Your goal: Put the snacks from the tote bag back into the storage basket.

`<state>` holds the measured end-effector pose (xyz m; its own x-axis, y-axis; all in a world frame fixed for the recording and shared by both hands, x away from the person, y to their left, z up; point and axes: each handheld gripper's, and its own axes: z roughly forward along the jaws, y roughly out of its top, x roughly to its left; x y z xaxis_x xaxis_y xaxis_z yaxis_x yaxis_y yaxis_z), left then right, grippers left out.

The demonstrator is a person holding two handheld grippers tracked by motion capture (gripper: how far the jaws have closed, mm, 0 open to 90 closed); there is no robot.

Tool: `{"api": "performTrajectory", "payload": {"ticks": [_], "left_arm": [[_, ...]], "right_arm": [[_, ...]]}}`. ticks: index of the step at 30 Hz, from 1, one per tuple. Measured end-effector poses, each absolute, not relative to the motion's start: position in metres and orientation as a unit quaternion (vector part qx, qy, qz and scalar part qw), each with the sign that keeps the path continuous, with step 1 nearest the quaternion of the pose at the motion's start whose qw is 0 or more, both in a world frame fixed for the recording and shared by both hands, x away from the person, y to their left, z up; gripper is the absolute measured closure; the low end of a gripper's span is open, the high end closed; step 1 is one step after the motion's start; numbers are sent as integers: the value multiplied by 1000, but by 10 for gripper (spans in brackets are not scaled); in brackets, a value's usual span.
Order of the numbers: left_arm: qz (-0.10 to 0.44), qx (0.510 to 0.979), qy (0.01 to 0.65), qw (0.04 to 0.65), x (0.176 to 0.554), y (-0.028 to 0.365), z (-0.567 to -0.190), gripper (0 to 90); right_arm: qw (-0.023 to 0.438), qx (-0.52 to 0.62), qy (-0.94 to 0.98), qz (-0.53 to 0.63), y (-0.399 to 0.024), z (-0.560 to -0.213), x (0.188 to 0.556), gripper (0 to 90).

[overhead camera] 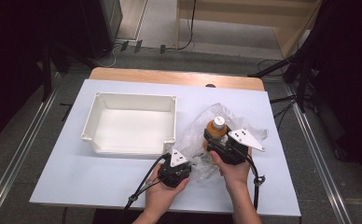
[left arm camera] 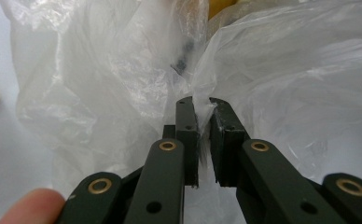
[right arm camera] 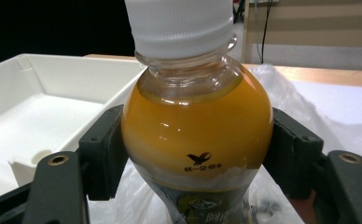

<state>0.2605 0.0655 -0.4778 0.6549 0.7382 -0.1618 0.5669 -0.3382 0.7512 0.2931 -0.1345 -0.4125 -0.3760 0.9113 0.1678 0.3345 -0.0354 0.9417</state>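
High view first: the right gripper (overhead camera: pixel 216 138) has its jaws closed around the shoulder of an orange drink bottle (overhead camera: pixel 217 127) that stands upright in a crumpled clear plastic bag (overhead camera: pixel 202 128) on the white table (overhead camera: pixel 67 177), while the left gripper (overhead camera: pixel 183 158) sits just beside it at the bag's near edge. The right gripper view confirms the hold, with a black pad pressed against each side of the bottle (right arm camera: pixel 197 126) just below its white cap (right arm camera: pixel 179 23). In the left gripper view the jaws are drawn together on a thin fold of the bag (left arm camera: pixel 281 84), pinching the film between them. The likely trouble, as I judge it, is the bag: the film is slack and slippery, so the pinched fold could slide out or tear if the two grippers pull apart sharply, and the bag might then ride up with the bottle instead of peeling off. The bottle's rounded shoulder could also slip in the pads if tilted. Count: one bottle, one bag, one empty white tray (overhead camera: pixel 100 100) to the left, well apart from the bag, two grippers
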Motion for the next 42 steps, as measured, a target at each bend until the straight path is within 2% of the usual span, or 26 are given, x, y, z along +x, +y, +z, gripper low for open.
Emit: {"api": "performTrajectory", "payload": {"ticks": [11,15,19,26,28,35,42], "left_arm": [[95,804,403,427,261,68,-477,814],[85,784,403,464,259,77,-475,707],[71,769,377,511,256,86,-470,530],[109,757,352,539,242,102,-451,188],[112,753,346,548,241,109,-445,136],[120,749,337,557,234,131,-434,111],[143,733,352,564,230,171,-427,101]], "right_arm": [[283,466,621,563,-143,-363,273,315],[285,465,615,570,-146,-352,266,315],[279,462,614,575,-148,-349,264,315],[267,473,612,574,-153,-354,269,315],[265,471,613,576,-152,-354,270,315],[266,462,617,579,-149,-351,267,315],[262,460,619,581,-146,-349,266,315]]}}
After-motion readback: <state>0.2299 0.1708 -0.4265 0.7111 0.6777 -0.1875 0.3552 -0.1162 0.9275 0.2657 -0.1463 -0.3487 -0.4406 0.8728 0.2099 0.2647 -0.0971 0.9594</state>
